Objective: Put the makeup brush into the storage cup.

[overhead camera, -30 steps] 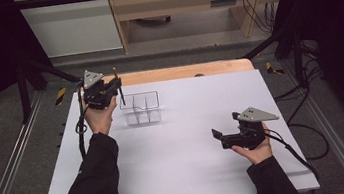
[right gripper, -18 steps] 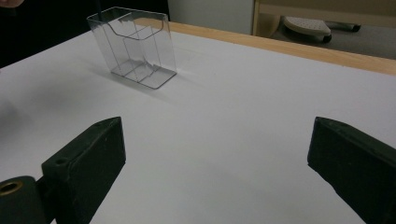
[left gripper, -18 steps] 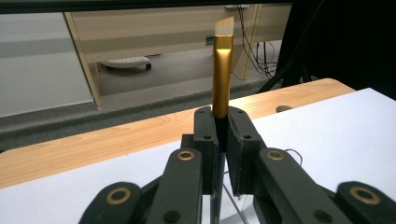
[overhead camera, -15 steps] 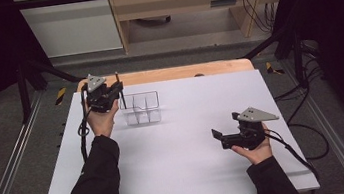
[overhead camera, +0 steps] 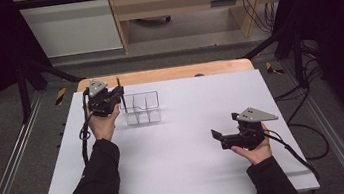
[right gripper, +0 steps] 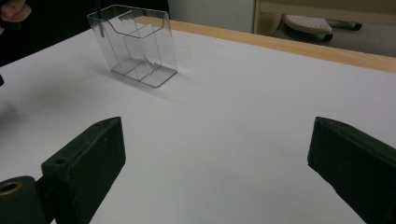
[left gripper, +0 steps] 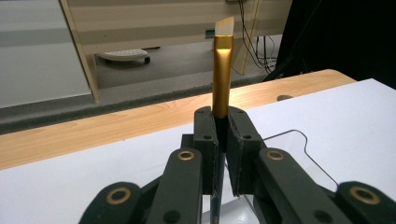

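We note the left gripper (overhead camera: 117, 95) at 10 o'clock on the white table (overhead camera: 180, 171), its jaws clamped on a slim gold-ferruled brush with a slanted pale tip (left gripper: 222, 70), held upright just beside the clear plastic divided holder (overhead camera: 142, 109). The right gripper (overhead camera: 221, 138) sits at 4 o'clock, well apart, jaws wide and gripping nothing.

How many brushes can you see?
1. The brush stands upright, clamped in the left gripper, at the clear organizer's left end. No other brush is visible.
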Tool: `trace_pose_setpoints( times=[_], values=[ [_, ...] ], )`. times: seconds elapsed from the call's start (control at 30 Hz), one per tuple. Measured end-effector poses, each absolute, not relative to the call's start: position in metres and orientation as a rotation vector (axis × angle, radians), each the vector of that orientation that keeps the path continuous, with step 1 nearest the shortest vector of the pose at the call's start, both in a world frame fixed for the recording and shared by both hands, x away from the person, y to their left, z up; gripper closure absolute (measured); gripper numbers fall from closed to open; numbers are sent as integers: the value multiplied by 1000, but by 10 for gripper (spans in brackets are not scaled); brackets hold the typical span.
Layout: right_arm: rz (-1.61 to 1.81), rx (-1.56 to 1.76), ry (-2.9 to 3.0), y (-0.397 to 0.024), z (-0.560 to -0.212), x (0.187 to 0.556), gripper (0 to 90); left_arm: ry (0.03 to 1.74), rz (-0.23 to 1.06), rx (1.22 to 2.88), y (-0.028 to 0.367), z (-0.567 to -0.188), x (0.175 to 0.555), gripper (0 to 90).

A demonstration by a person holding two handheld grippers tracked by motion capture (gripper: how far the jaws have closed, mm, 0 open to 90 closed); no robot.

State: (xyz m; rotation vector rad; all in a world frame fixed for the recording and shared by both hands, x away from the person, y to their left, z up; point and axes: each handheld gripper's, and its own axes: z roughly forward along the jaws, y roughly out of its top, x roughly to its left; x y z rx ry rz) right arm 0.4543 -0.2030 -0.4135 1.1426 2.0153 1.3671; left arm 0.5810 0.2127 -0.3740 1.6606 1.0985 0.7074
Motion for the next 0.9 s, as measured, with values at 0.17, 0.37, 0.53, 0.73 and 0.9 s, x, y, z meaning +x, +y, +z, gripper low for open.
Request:
trace_pose_setpoints(
  times=[0.17, 0.37, 0.53, 0.73, 0.9],
  values=[
    [1368, 1143, 2016, -202, -414, 454, 46, 1104, 701, 1671, 213, -381, 580, 826],
    [1366, 1146, 2020, -202, -414, 454, 46, 1097, 698, 1673, 211, -384, 579, 826],
    [1368, 1145, 2020, -202, -414, 454, 47, 1102, 693, 1684, 210, -391, 579, 826],
    [1366, 1143, 2022, -202, -415, 455, 46, 1101, 695, 1704, 208, -397, 578, 826],
    [1370, 1145, 2014, -202, -414, 454, 44, 1104, 696, 1727, 207, -401, 578, 825]
  ],
)
